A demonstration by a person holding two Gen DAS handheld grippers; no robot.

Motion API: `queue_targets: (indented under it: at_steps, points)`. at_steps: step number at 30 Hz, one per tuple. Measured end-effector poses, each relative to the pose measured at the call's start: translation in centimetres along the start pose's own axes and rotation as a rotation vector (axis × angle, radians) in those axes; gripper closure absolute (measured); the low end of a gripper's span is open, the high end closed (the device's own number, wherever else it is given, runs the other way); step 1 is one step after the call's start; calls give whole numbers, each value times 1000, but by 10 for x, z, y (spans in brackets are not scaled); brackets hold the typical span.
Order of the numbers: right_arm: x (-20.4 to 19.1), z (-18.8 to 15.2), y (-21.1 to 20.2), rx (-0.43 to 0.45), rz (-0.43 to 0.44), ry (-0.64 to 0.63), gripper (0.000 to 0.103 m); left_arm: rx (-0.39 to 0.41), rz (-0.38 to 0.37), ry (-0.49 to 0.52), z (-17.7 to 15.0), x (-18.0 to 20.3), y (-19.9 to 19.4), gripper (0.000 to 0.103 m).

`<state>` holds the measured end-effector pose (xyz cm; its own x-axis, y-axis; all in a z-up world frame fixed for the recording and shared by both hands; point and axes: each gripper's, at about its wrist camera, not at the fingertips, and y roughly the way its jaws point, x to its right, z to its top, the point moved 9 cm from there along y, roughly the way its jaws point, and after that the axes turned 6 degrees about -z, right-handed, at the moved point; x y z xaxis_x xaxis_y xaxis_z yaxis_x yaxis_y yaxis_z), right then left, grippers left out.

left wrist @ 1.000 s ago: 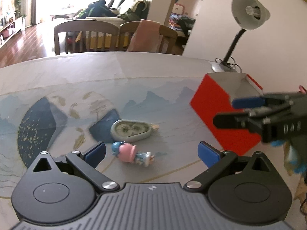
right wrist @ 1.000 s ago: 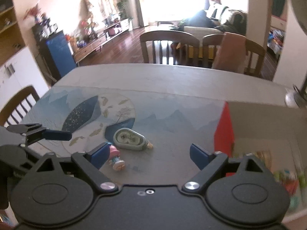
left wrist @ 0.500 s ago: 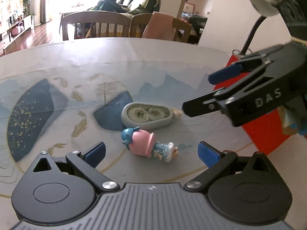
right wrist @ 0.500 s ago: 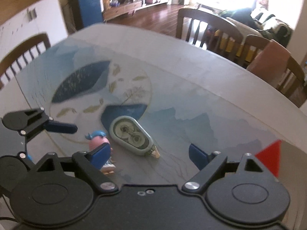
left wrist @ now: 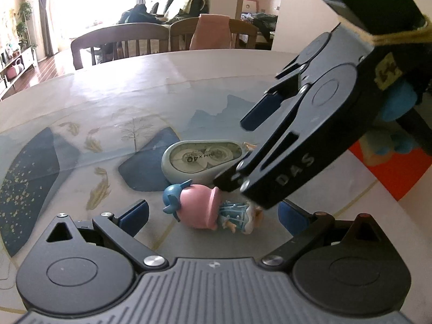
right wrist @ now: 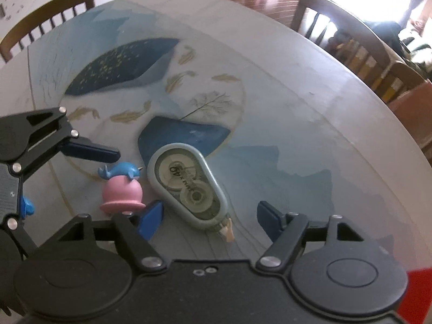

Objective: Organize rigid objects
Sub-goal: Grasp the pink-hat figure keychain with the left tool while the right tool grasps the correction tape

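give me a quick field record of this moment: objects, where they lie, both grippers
surface: round table with a blue printed mat
correction tape: correction tape dispenser lying flat, between the right gripper fingers, not yet pinched
figurine: pink-hatted figurine on its side, beside the tape, between the left gripper fingers, not gripped
right gripper jaws: open, have just been closing
left gripper jaws: open
container: red box at the table's edge
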<state>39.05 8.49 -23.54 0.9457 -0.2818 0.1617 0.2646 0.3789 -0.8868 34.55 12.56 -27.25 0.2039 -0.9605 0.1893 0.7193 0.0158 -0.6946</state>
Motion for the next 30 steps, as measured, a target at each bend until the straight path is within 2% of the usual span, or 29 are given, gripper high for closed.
queue_targets:
  at_steps: [7,10,12,14,17,24,30]
  points:
    - [-5,13,5,30,44,2,33,22,0,36,1,1,3,2]
    - [-6,16,6,43,63,31,40,31,12,45,1,-1,3,11]
    - [-8,18,6,56,60,37,44,39,24,58,2,-1,2,21]
    - [-9,19,5,65,54,47,46,42,25,62,2,-1,1,24]
    - [-8,20,5,62,27,93,54,42,26,63,2,-3,1,24]
    - [1,8,0,31,-54,259,54,24,39,47,2,-5,0,24]
    - [15,-13,-16,37,-75,411,54,8,28,17,-2,-7,-6,24]
